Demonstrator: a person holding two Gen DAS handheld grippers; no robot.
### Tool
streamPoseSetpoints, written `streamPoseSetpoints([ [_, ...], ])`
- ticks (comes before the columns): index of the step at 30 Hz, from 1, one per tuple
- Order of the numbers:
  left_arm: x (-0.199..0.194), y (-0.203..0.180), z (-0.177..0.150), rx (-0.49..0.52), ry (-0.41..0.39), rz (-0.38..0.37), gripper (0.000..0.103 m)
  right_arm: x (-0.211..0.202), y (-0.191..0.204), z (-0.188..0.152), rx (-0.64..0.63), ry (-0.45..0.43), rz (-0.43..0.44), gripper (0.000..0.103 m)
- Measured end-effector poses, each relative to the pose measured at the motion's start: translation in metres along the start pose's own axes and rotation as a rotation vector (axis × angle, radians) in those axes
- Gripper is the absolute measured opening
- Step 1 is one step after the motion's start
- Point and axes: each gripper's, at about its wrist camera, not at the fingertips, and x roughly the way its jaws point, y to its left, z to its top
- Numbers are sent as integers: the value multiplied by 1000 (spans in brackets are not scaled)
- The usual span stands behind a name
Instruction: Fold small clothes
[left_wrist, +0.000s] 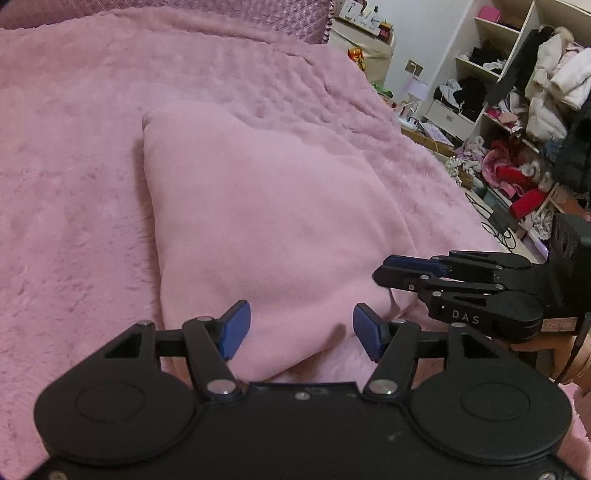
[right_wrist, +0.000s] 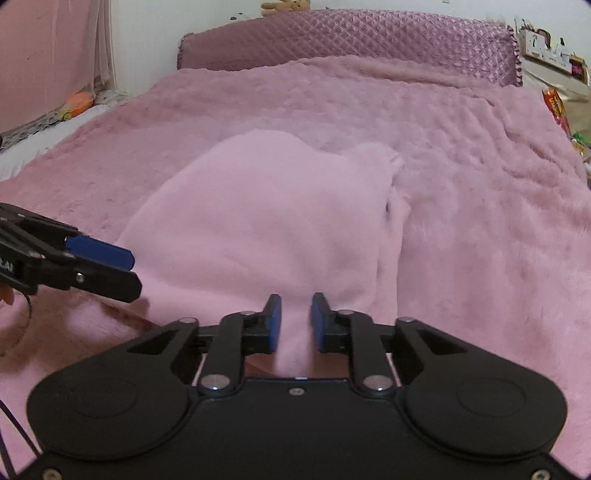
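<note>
**Pink garment on the bed, right side pinched**

On the fluffy pink bed cover (left_wrist: 74, 184) lies the folded pink garment (left_wrist: 258, 206), directly ahead of both tools I'm steering. My left hand-held gripper (left_wrist: 301, 334) hangs over its near edge with jaws spread apart, nothing pressed between them. My right hand-held gripper (right_wrist: 295, 321) is clamped on a raised fold of that garment at its near edge.

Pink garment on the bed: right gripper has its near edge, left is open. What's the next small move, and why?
Probably close the left gripper on the pink garment: its jaws straddle the near edge without pinching, while the right gripper already clamps a fold.
</note>
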Motion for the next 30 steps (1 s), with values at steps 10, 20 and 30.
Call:
streamPoseSetpoints([
  [10, -30, 0, 25, -6, -78, -56, 65, -12, -24, 19, 195, 3, 188, 39],
  [20, -21, 156, 72, -553, -69, -294, 64, 8, -134, 24, 614, -36, 386, 63],
  [30, 36, 191, 72, -642, 65, -385, 65, 58, -170, 1, 786, 23, 507, 73],
])
